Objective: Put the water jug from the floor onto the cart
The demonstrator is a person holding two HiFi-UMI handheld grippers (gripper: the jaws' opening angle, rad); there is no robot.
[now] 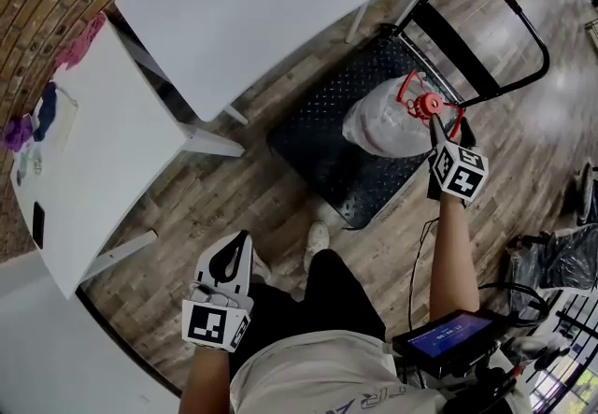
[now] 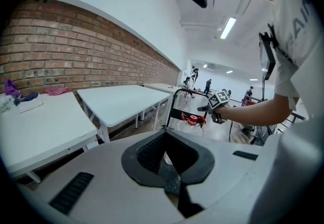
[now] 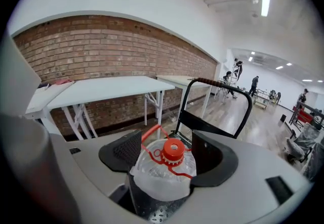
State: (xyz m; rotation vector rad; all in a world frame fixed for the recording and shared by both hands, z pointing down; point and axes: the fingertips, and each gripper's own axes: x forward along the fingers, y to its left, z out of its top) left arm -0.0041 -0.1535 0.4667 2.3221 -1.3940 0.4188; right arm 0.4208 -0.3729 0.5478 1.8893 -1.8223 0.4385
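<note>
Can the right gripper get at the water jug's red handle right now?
Probably yes: the right gripper hangs just above the water jug, jaws apart, red handle between them, nothing blocking.

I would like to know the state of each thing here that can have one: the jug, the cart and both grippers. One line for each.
water jug: upright on the cart deck, red cap on.
cart: carries the jug, cart handle standing up.
right gripper: jaws apart, one on each side of the jug's top, clamped on nothing.
left gripper: jaws together, empty, away from the jug.
</note>
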